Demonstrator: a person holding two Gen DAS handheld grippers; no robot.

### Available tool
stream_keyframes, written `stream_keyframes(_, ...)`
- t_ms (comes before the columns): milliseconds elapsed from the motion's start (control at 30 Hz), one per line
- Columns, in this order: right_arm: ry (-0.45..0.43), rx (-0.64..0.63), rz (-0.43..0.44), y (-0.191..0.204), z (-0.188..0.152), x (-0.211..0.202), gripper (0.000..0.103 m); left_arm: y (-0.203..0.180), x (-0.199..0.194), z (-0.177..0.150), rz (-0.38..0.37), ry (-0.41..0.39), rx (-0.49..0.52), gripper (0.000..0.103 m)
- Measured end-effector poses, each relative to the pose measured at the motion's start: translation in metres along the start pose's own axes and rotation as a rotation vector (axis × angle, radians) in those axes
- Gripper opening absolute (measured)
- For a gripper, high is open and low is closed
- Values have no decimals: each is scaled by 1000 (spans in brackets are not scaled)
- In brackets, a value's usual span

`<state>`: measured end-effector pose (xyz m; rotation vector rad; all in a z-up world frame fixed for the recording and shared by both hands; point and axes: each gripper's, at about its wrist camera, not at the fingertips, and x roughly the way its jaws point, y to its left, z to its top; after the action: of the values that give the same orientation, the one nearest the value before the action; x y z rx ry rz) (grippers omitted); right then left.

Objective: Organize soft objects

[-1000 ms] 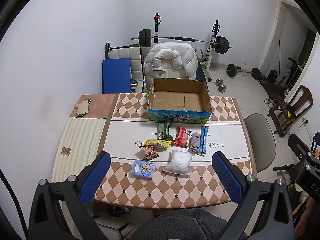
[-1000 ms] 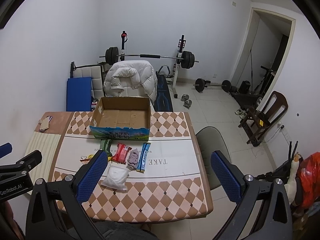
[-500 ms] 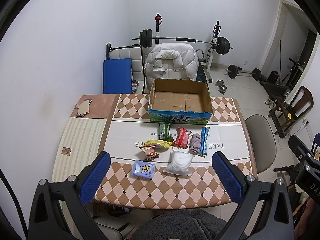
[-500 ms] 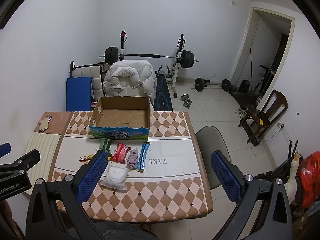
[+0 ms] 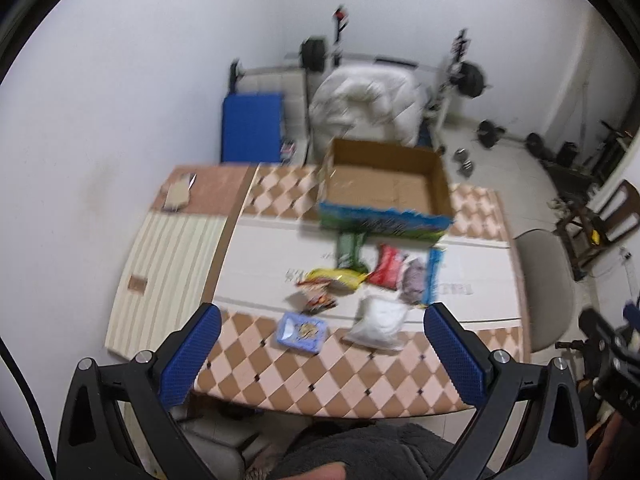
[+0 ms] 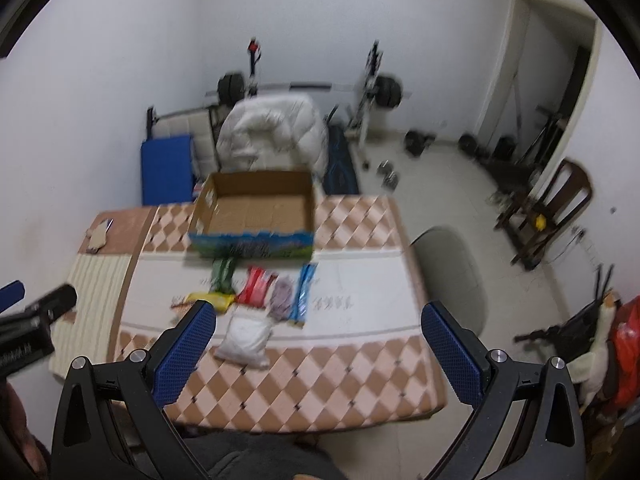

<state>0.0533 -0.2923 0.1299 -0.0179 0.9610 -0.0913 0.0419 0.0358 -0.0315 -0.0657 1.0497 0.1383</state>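
Observation:
An open cardboard box (image 5: 384, 188) (image 6: 256, 210) stands at the far side of the checkered table (image 5: 320, 376) (image 6: 360, 372). In front of it lie several soft packets: a green one (image 5: 349, 250), a red one (image 5: 386, 270), a grey-purple bundle (image 5: 414, 284), a blue stick pack (image 5: 434, 274), a yellow packet (image 5: 340, 276), a white pouch (image 5: 378, 322) (image 6: 244, 338) and a light-blue tissue pack (image 5: 302, 332). My left gripper (image 5: 322, 354) is open, high above the table's near edge. My right gripper (image 6: 318, 350) is open too, holding nothing.
A white padded jacket (image 5: 368, 100) hangs over a chair behind the box. A barbell rack (image 6: 312, 88) and weights stand at the back wall. A grey chair (image 6: 448, 276) sits at the table's right side; a wooden chair (image 6: 548, 208) is further right.
Both views have shifted and blurred: the grippers are moving down and forward toward the table, so the packets and box look larger. Both stay open.

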Motion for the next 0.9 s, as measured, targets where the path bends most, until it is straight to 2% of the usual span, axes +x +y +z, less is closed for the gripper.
stream_keyframes(100, 96, -8, 37, 7, -3, 50, 103, 20, 55, 0, 40, 112, -41, 103)
stream_keyframes(200, 229, -26, 52, 20, -12, 126, 103, 41, 126, -5, 36, 283, -101, 103)
stream_keyframes(300, 357, -41, 55, 37, -25, 202, 103, 61, 189, -18, -26, 442, -208, 103)
stream_keyframes(367, 429, -48, 53, 50, -36, 249, 103, 72, 240, -30, -101, 560, -320, 103)
stream_keyframes(533, 577, -24, 57, 80, -55, 347, 103, 78, 337, -57, -218, 791, -545, 101)
stream_keyframes(600, 617, -15, 46, 90, -62, 374, 103, 76, 364, -66, -247, 855, -608, 101)
stream_keyframes(700, 663, -8, 28, 107, -74, 410, 103, 79, 409, -85, -283, 946, -760, 101)
stream_keyframes(800, 690, -6, 18, 121, -83, 430, 103, 84, 434, -103, -260, 1008, -871, 101)
stream_keyframes(867, 707, -6, 7, 127, -88, 440, 103, 82, 443, -105, -192, 1027, -826, 99)
stream_keyframes(900, 718, -4, 4, 130, -90, 446, 103, 79, 445, -104, -160, 1028, -771, 93)
